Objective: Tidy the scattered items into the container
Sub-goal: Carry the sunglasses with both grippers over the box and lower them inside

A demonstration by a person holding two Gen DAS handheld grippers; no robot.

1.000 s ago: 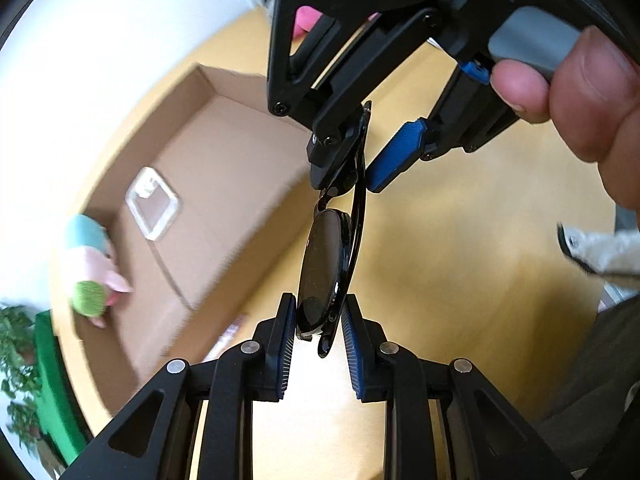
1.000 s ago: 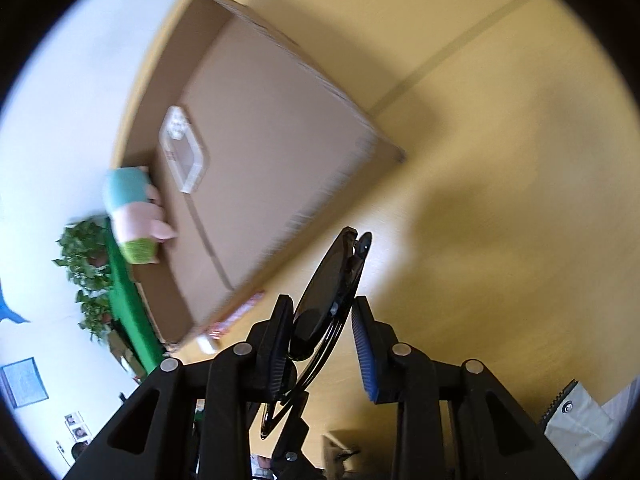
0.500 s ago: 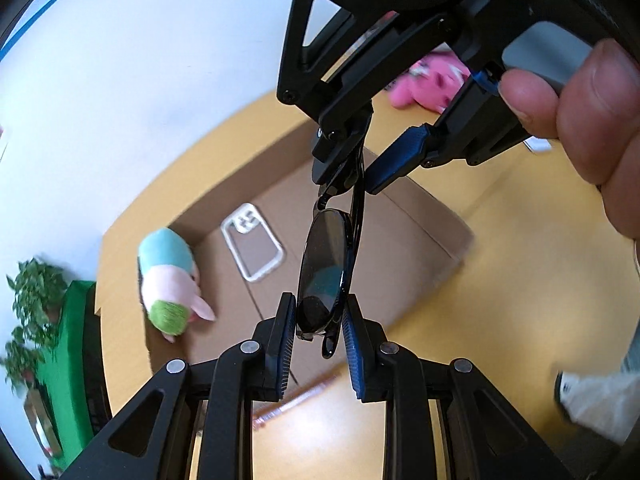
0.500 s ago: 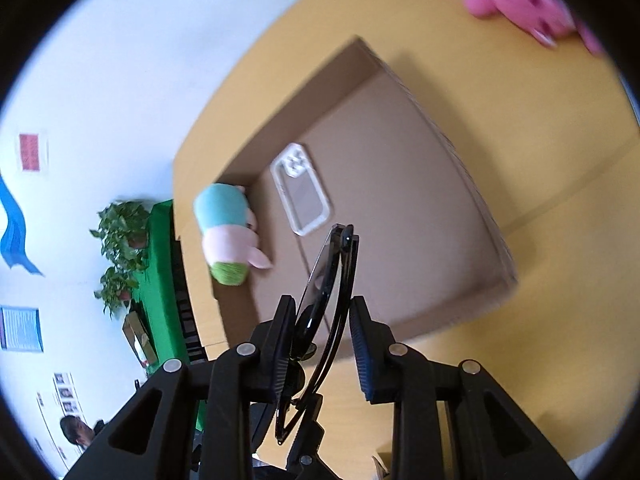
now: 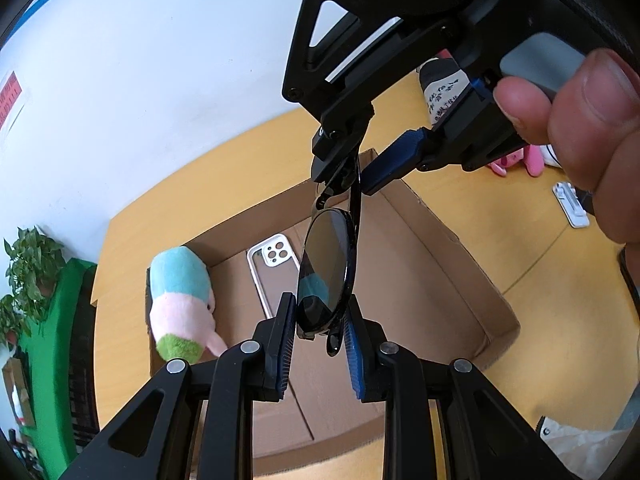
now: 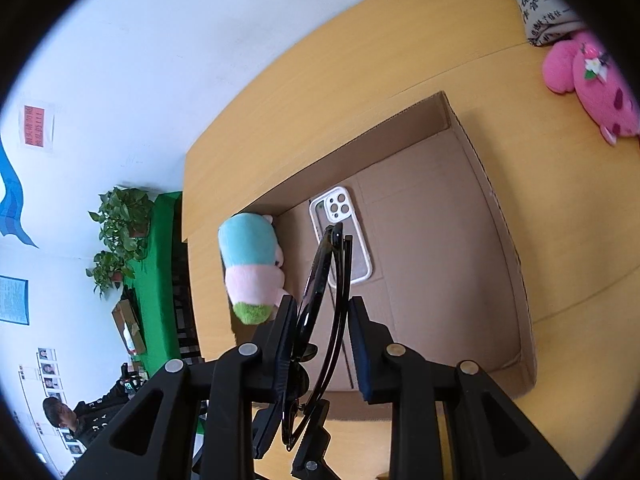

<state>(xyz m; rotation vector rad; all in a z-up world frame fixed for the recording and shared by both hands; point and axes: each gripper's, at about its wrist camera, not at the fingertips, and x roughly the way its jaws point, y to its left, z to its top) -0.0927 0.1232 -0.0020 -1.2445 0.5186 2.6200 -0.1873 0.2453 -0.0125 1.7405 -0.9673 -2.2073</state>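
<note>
Black folded sunglasses [image 5: 326,272] are held between both grippers above the open cardboard box [image 5: 496,292]. My left gripper [image 5: 320,332] is shut on one lens end. My right gripper [image 6: 322,320] holds the other end [image 6: 320,292]; in the left wrist view it comes in from above [image 5: 360,164], its right pad standing off the frame. The box [image 6: 516,264] holds a blue-pink-green plush toy [image 5: 180,296] [image 6: 252,264] and a white phone case [image 5: 272,268] [image 6: 340,232].
A pink plush toy [image 6: 592,76] and a printed cloth bag [image 6: 540,8] lie on the yellow table [image 6: 360,80] beyond the box. A small white item [image 5: 570,204] lies at the right. A white wall is behind, green furniture and plants [image 6: 124,224] to the left.
Both grippers have tilted up and moved with the sunglasses from beside the box to above its inside. The plush and phone case have come into fuller view.
</note>
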